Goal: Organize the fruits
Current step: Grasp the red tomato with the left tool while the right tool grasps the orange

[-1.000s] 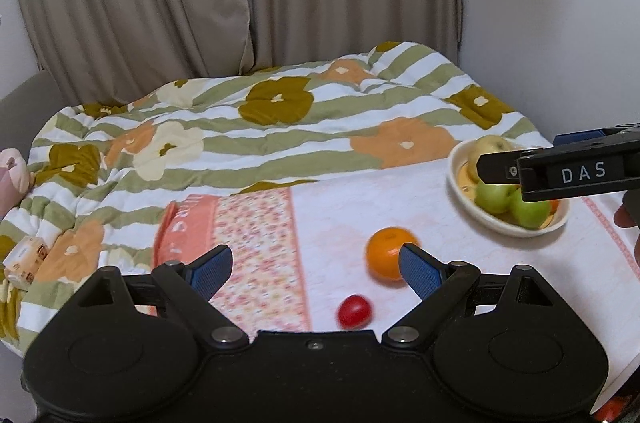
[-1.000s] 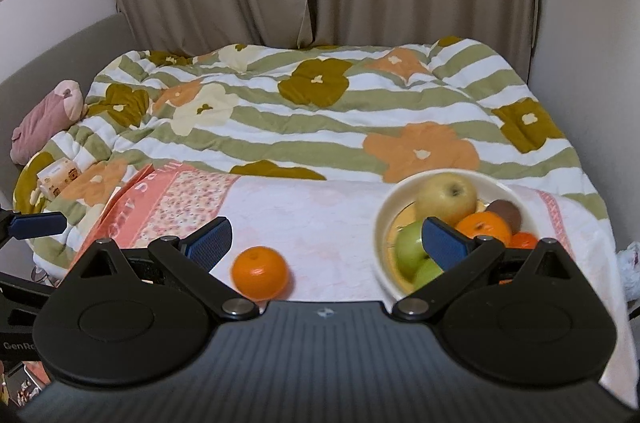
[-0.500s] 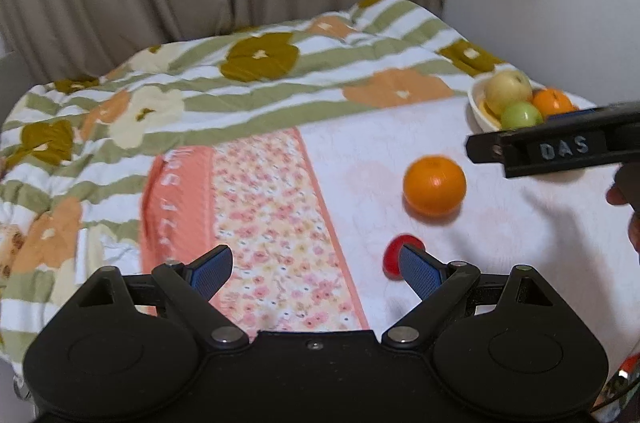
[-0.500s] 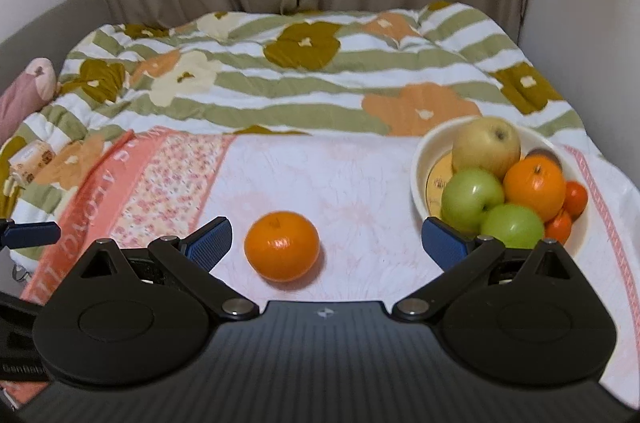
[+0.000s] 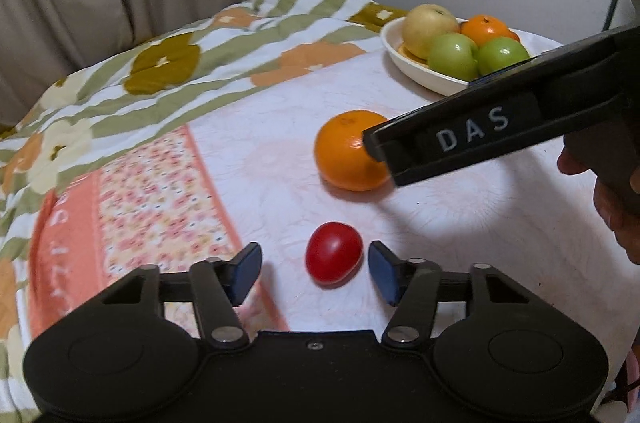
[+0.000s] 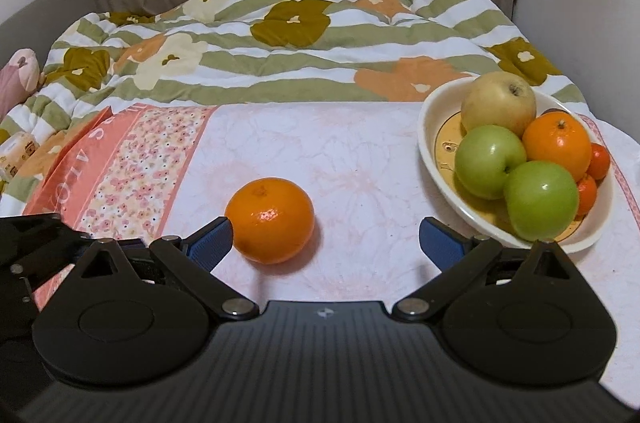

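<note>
A small red tomato [image 5: 334, 252] lies on the pale tablecloth between the blue pads of my left gripper [image 5: 314, 271]. Its jaws are closing; the right pad is almost at the tomato and a gap remains on the left. Beyond it sits a loose orange [image 5: 350, 150], partly covered by the right gripper's black body [image 5: 472, 135]. In the right wrist view my right gripper [image 6: 326, 243] stands wide open, with the orange [image 6: 270, 219] just ahead of its left pad. A cream bowl [image 6: 428, 127] at the right holds apples, an orange and small tomatoes.
The cloth-covered table [image 6: 360, 143] meets a flowered striped quilt [image 6: 280, 55] behind it, with curtains and a wall beyond. A pink plush toy [image 6: 20, 79] lies at the far left. A person's hand [image 5: 616, 215] holds the right gripper.
Both grippers have sunk toward the table. The left one has come down around the red tomato and its jaws have narrowed. The right one has drawn close to the loose orange.
</note>
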